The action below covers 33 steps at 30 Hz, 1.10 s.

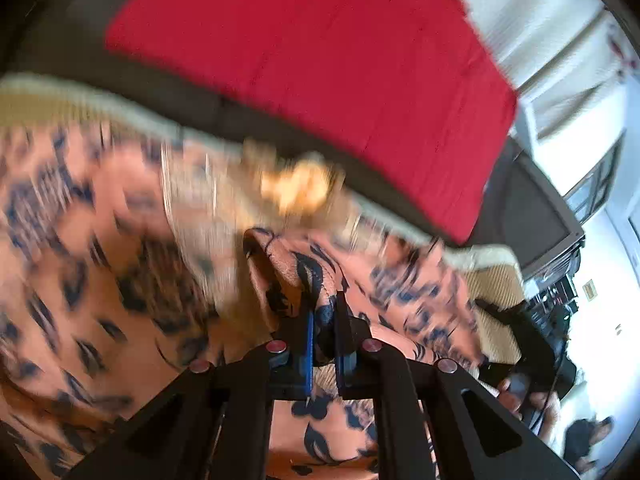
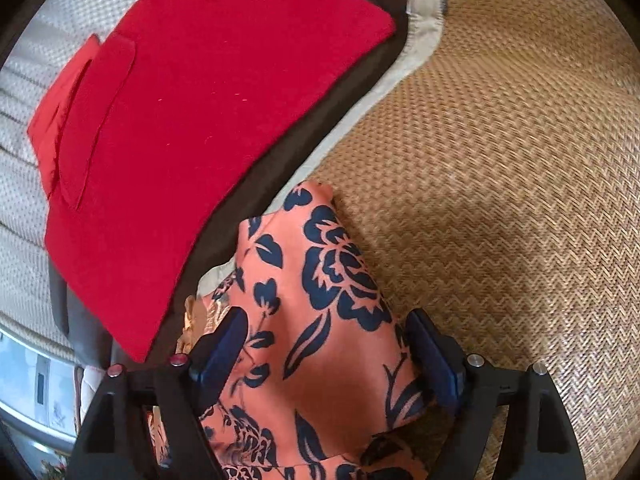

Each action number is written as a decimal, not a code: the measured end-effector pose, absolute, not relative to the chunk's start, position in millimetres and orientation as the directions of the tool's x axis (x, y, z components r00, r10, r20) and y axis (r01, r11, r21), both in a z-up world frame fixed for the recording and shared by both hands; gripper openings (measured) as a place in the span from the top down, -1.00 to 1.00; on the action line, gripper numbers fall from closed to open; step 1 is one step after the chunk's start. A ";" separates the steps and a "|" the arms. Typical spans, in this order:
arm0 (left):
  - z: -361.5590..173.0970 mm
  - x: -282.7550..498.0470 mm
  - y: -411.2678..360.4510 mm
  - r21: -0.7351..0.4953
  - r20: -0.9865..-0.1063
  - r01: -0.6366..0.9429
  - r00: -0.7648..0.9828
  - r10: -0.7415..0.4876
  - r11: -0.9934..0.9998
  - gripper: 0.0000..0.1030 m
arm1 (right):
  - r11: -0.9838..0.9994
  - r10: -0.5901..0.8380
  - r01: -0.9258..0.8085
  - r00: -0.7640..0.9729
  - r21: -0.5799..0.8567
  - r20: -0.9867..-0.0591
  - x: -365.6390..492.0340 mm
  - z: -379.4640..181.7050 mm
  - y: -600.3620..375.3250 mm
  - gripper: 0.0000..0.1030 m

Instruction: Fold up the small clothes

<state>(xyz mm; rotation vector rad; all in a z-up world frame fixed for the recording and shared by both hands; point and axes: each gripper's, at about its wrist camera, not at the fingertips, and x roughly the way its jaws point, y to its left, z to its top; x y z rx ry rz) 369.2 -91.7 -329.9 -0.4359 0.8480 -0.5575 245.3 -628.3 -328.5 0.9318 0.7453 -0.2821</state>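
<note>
An orange garment with a dark blue flower print (image 1: 120,264) fills the lower left wrist view, blurred by motion. My left gripper (image 1: 323,312) is shut on a fold of it and holds the fabric lifted. In the right wrist view the same garment (image 2: 320,320) lies on the woven mat (image 2: 500,160), one corner pointing away. My right gripper (image 2: 328,344) is open, its fingers on either side of the garment, not clamping it.
A folded red garment (image 2: 192,120) lies beside the mat on a dark surface; it also shows in the left wrist view (image 1: 340,60). The mat has a pale cloth border (image 2: 420,28). A white textured cover (image 2: 24,184) lies to the left.
</note>
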 end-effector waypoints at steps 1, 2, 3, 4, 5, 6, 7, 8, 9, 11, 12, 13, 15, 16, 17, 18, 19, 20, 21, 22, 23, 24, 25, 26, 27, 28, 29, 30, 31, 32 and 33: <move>-321.4 367.1 -86.8 -0.552 -0.564 0.295 0.558 -0.609 0.780 0.85 | 0.590 0.089 0.512 0.727 0.624 -0.681 246.1 -325.5 -624.7 -0.62; -312.9 364.6 -80.4 -0.537 -0.554 0.301 0.578 -0.599 0.788 0.85 | 0.597 0.095 0.498 0.735 0.630 -0.671 246.5 -322.3 -621.3 -0.62; -306.1 362.4 -72.9 -0.521 -0.551 0.301 0.597 -0.584 0.799 0.85 | 0.600 0.103 0.485 0.742 0.636 -0.662 248.8 -319.7 -618.7 -0.62; -301.8 360.4 -65.8 -0.503 -0.552 0.296 0.613 -0.565 0.812 0.85 | 0.604 0.110 0.471 0.749 0.643 -0.653 249.4 -317.1 -615.3 -0.62; -298.2 358.6 -56.6 -0.474 -0.562 0.284 0.631 -0.535 0.833 0.85 | 0.608 0.109 0.465 0.754 0.644 -0.648 251.1 -315.8 -611.4 -0.62; -296.1 357.4 -48.0 -0.445 -0.573 0.271 0.646 -0.504 0.854 0.85 | 0.612 0.107 0.458 0.759 0.644 -0.642 252.3 -313.0 -607.9 -0.62; -295.9 357.4 -37.4 -0.412 -0.588 0.254 0.659 -0.468 0.875 0.85 | 0.619 0.106 0.447 0.768 0.646 -0.632 252.9 -310.5 -604.0 -0.62; -297.2 357.5 -28.9 -0.383 -0.609 0.237 0.663 -0.436 0.893 0.85 | 0.627 0.105 0.437 0.773 0.645 -0.625 256.9 -308.5 -599.1 -0.62; -301.5 359.8 -22.3 -0.347 -0.638 0.215 0.660 -0.398 0.913 0.84 | 0.642 0.104 0.419 0.782 0.642 -0.615 258.9 -305.2 -593.0 -0.62; -316.5 366.5 -9.7 -0.292 -0.698 0.172 0.635 -0.333 0.941 0.84 | 0.669 0.105 0.390 0.793 0.633 -0.600 263.6 -296.4 -579.4 -0.54; -327.3 370.1 -4.8 -0.261 -0.735 0.144 0.612 -0.293 0.954 0.84 | 0.689 0.108 0.371 0.797 0.623 -0.594 268.9 -290.8 -572.2 -0.49; -334.0 373.2 -2.5 -0.239 -0.760 0.124 0.593 -0.265 0.963 0.83 | 0.717 0.104 0.355 0.796 0.599 -0.596 275.1 -286.0 -562.2 -0.39; -344.4 376.0 1.2 -0.227 -0.791 0.109 0.559 -0.249 0.968 0.81 | 0.759 0.091 0.338 0.791 0.557 -0.605 282.1 -282.8 -545.2 -0.34; -345.2 375.9 0.1 -0.228 -0.794 0.110 0.554 -0.251 0.967 0.81 | 0.773 0.090 0.331 0.787 0.541 -0.610 285.1 -283.1 -539.3 -0.32; -343.2 374.5 -0.7 -0.220 -0.790 0.115 0.561 -0.246 0.969 0.81 | 0.794 0.087 0.323 0.778 0.515 -0.622 289.8 -283.4 -530.9 -0.29; -340.6 372.7 -3.1 -0.206 -0.784 0.120 0.574 -0.237 0.971 0.80 | 0.809 0.079 0.320 0.772 0.493 -0.631 291.4 -284.6 -526.4 -0.27; -337.4 370.7 -4.9 -0.177 -0.776 0.129 0.592 -0.219 0.976 0.80 | 0.833 0.055 0.321 0.763 0.451 -0.645 294.6 -284.3 -518.1 -0.23; -334.3 368.7 -8.7 -0.159 -0.773 0.130 0.601 -0.205 0.979 0.80 | 0.848 0.032 0.323 0.758 0.419 -0.651 296.0 -284.0 -512.7 -0.21; -333.8 369.4 -10.9 -0.143 -0.772 0.128 0.606 -0.192 0.981 0.80 | 0.860 0.011 0.326 0.757 0.392 -0.653 296.0 -283.8 -509.0 -0.21; -333.8 370.0 -11.4 -0.139 -0.773 0.127 0.606 -0.188 0.982 0.80 | 0.867 -0.006 0.328 0.760 0.376 -0.650 296.5 -282.5 -506.5 -0.21; -333.1 370.4 -8.9 -0.143 -0.773 0.124 0.605 -0.189 0.982 0.80 | 0.868 -0.014 0.329 0.765 0.372 -0.644 297.7 -282.4 -508.1 -0.21; -332.6 369.7 -7.8 -0.142 -0.772 0.117 0.608 -0.184 0.983 0.80 | 0.868 -0.022 0.330 0.772 0.370 -0.635 297.2 -280.8 -507.6 -0.21; -332.8 372.3 -11.3 -0.135 -0.769 0.110 0.615 -0.174 0.985 0.80 | 0.870 -0.026 0.328 0.775 0.368 -0.631 297.9 -280.0 -507.7 -0.20; -331.1 369.7 -10.3 -0.127 -0.765 0.108 0.622 -0.166 0.986 0.81 | 0.872 -0.024 0.328 0.771 0.365 -0.636 299.4 -281.3 -507.6 -0.19; -329.6 367.9 -10.6 -0.115 -0.762 0.106 0.628 -0.156 0.988 0.81 | 0.872 -0.022 0.329 0.766 0.361 -0.643 299.2 -282.5 -510.9 -0.16; -329.0 366.7 -11.3 -0.100 -0.762 0.105 0.631 -0.144 0.989 0.80 | 0.877 -0.022 0.336 0.742 0.343 -0.670 304.2 -287.8 -509.9 -0.08; -329.6 365.9 -11.6 -0.084 -0.767 0.103 0.629 -0.130 0.991 0.80 | 0.883 -0.030 0.347 0.714 0.316 -0.700 307.1 -294.3 -510.8 0.02; -332.0 365.6 -12.4 -0.067 -0.776 0.103 0.620 -0.117 0.992 0.80 | 0.886 -0.040 0.361 0.683 0.290 -0.729 310.4 -300.7 -510.7 0.06; -338.1 366.5 -14.1 -0.050 -0.792 0.104 0.601 -0.103 0.993 0.80 | 0.890 -0.049 0.386 0.611 0.243 -0.790 318.1 -314.6 -510.7 0.13; -343.5 367.9 -14.4 -0.046 -0.809 0.103 0.580 -0.097 0.994 0.80 | 0.890 -0.048 0.395 0.576 0.226 -0.816 319.9 -323.9 -510.7 0.14; -348.5 369.0 -13.8 -0.047 -0.823 0.098 0.561 -0.094 0.994 0.77 | 0.898 -0.064 0.388 0.580 0.207 -0.812 320.5 -323.9 -509.5 0.15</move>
